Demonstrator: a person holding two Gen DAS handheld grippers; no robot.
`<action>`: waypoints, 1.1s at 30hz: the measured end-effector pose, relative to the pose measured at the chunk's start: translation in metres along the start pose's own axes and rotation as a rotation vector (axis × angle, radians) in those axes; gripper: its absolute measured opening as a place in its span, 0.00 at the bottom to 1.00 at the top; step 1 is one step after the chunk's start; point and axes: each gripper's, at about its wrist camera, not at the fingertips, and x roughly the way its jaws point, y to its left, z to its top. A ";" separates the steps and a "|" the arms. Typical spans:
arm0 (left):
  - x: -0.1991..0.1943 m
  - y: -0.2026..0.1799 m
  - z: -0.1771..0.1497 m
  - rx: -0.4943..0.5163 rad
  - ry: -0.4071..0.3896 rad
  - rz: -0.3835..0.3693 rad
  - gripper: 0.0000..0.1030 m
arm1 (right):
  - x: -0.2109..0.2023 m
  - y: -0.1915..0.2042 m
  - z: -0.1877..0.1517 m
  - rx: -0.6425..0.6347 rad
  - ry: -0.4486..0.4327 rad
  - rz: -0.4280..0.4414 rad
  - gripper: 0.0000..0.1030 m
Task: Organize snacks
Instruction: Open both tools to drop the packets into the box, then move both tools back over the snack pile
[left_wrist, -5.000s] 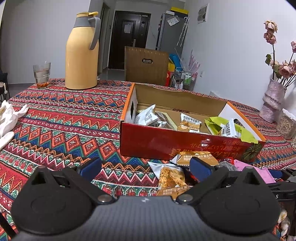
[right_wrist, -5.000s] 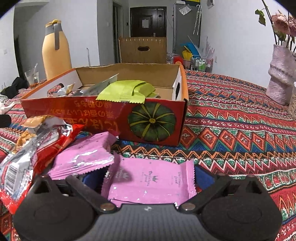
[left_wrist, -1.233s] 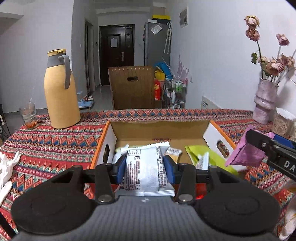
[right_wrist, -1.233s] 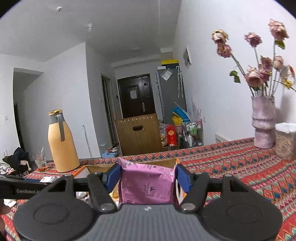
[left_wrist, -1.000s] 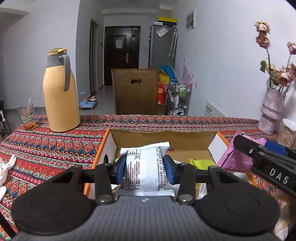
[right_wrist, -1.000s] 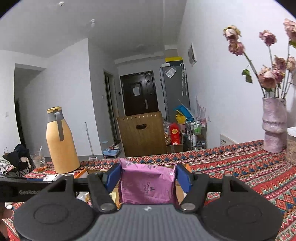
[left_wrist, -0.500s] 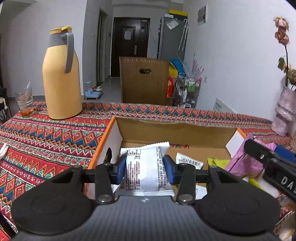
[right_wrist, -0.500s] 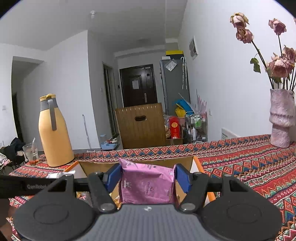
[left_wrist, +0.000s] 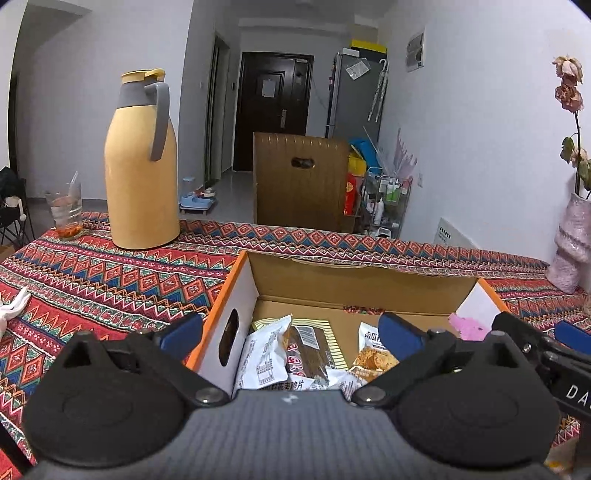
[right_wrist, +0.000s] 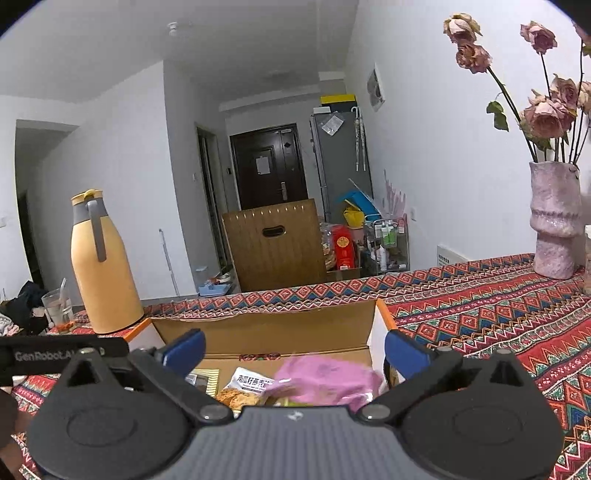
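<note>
An open cardboard box (left_wrist: 354, 284) with orange rims sits on the patterned tablecloth and holds several snack packets. My left gripper (left_wrist: 291, 334) is open and empty above the box's left end, over a white packet (left_wrist: 264, 360) and a brown packet (left_wrist: 306, 350). My right gripper (right_wrist: 293, 349) is open above the box's right end (right_wrist: 266, 332). A pink packet (right_wrist: 325, 380), blurred, lies loose just below it among the snacks; it also shows in the left wrist view (left_wrist: 467, 326). The right gripper's body shows in the left wrist view (left_wrist: 546, 354).
A yellow thermos (left_wrist: 142, 162) and a glass (left_wrist: 66, 212) stand at the table's far left. A pink vase with dried roses (right_wrist: 552, 229) stands far right. A brown chair back (left_wrist: 301, 181) is behind the table. White cloth (left_wrist: 11, 306) lies at the left edge.
Both grippers opened. The white packet left the left gripper and the pink packet left the right one, both dropping into the box. Both grippers came closer over the box.
</note>
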 end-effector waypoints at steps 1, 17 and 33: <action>0.000 0.000 0.000 0.000 0.000 0.001 1.00 | 0.000 0.000 0.000 0.001 0.001 -0.003 1.00; -0.022 -0.002 0.007 0.006 -0.029 0.004 1.00 | -0.012 0.003 0.010 -0.027 -0.015 -0.027 1.00; -0.078 0.021 -0.015 0.028 0.029 0.018 1.00 | -0.072 0.024 -0.012 -0.101 0.062 -0.032 1.00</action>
